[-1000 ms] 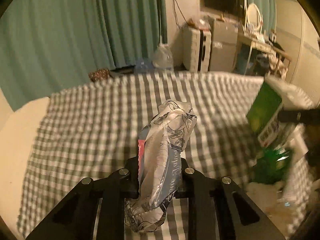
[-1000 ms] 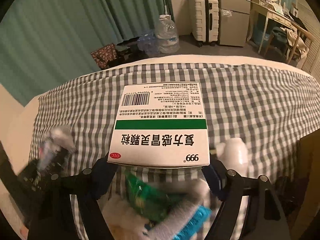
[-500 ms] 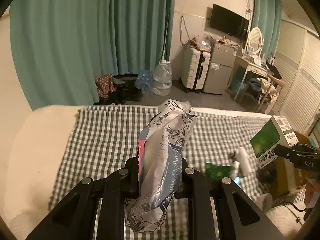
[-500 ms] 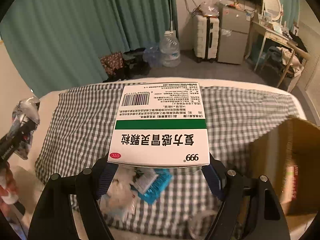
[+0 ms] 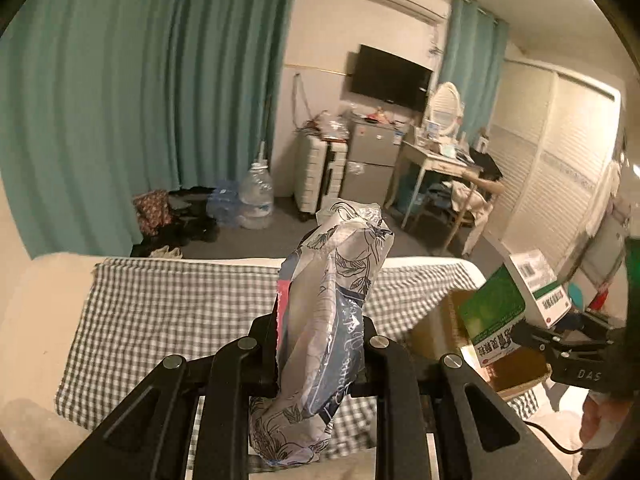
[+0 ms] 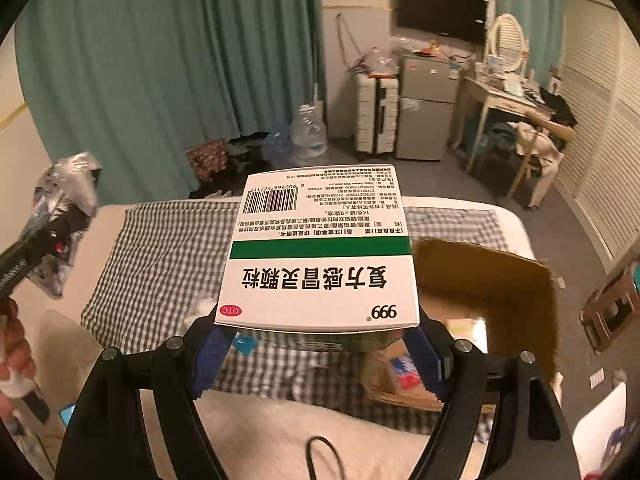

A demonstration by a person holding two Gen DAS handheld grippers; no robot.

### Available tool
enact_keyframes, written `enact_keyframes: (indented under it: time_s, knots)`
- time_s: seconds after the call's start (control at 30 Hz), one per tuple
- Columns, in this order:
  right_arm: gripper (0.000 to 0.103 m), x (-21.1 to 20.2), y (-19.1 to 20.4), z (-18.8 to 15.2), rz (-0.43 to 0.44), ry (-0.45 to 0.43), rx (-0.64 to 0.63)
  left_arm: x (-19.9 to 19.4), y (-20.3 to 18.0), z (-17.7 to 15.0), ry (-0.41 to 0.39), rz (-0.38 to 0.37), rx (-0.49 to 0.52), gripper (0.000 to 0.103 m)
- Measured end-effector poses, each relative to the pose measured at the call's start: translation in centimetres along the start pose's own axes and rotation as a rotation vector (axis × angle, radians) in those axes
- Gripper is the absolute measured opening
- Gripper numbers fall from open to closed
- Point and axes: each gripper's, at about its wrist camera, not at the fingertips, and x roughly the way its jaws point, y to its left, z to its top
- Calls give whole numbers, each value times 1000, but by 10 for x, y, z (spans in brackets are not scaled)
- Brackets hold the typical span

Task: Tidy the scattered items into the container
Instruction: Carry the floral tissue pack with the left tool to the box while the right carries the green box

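Note:
My left gripper [image 5: 320,332] is shut on a crumpled floral plastic packet [image 5: 332,300], held high over the checked blanket [image 5: 168,312]. My right gripper [image 6: 316,332] is shut on a white and green medicine box [image 6: 320,256], its blue pads pressing both sides. That box [image 5: 508,312] also shows at the right of the left wrist view, and the packet [image 6: 64,216] at the left of the right wrist view. An open cardboard box [image 6: 500,280] stands on the bed just right of the medicine box, with some packages inside.
A few small items [image 6: 244,344] lie on the blanket under the medicine box. Beyond the bed are water jugs [image 5: 256,196], a suitcase [image 5: 320,176], a small fridge [image 5: 372,164] and a desk [image 5: 436,160]. A person's hand [image 6: 16,356] shows at the left edge.
Both grippers have risen well above the bed with their loads still gripped. The views now take in the room, and the cardboard box has come into sight beside the medicine box.

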Motion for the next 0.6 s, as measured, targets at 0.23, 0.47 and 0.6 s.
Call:
enact_keyframes:
  time_s: [0.23, 0.47, 0.6]
  knots:
    - [78, -5, -65, -9, -5, 14, 116, 32, -107, -24, 53, -198, -5, 20]
    - [78, 18, -143, -21, -99, 67, 240, 92, -189, -57, 161, -281, 44, 20]
    - [78, 32, -176, -28, -147, 99, 289, 125, -204, -75, 214, -313, 25, 20]
